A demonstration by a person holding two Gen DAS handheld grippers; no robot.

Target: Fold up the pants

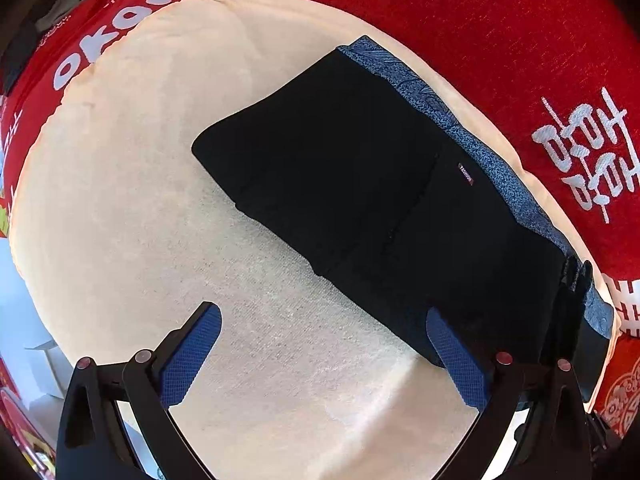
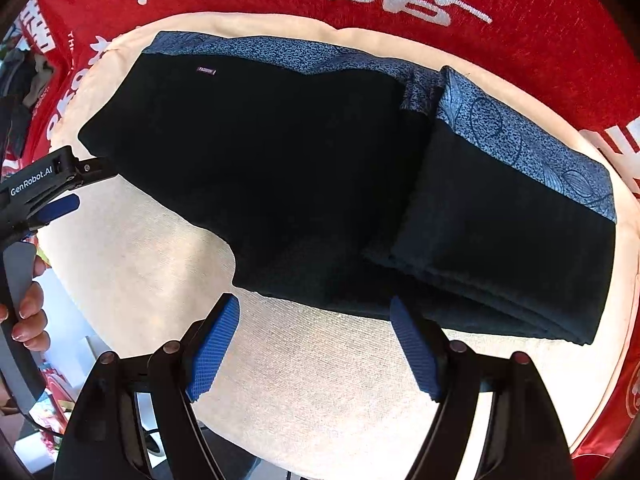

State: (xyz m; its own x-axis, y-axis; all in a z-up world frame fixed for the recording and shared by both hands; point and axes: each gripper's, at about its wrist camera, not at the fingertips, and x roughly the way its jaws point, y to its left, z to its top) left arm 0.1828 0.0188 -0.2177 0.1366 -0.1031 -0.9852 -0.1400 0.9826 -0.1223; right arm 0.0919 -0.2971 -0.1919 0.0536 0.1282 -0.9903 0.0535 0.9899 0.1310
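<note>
Black pants (image 1: 360,168) with a blue patterned side band lie on a cream cloth (image 1: 160,200). In the right wrist view the pants (image 2: 260,168) lie flat, and their right end is folded over into a thick layered stack (image 2: 512,216). My left gripper (image 1: 324,312) is open and empty, hovering just in front of the pants' near edge. It also shows from the side at the left of the right wrist view (image 2: 60,196). My right gripper (image 2: 314,304) is open and empty, close to the pants' near edge.
A red cloth with white characters (image 1: 500,40) covers the surface under the cream cloth. A hand holding the left gripper's handle (image 2: 28,320) shows at the left edge. White boxes and clutter (image 1: 24,340) lie beyond the surface's left side.
</note>
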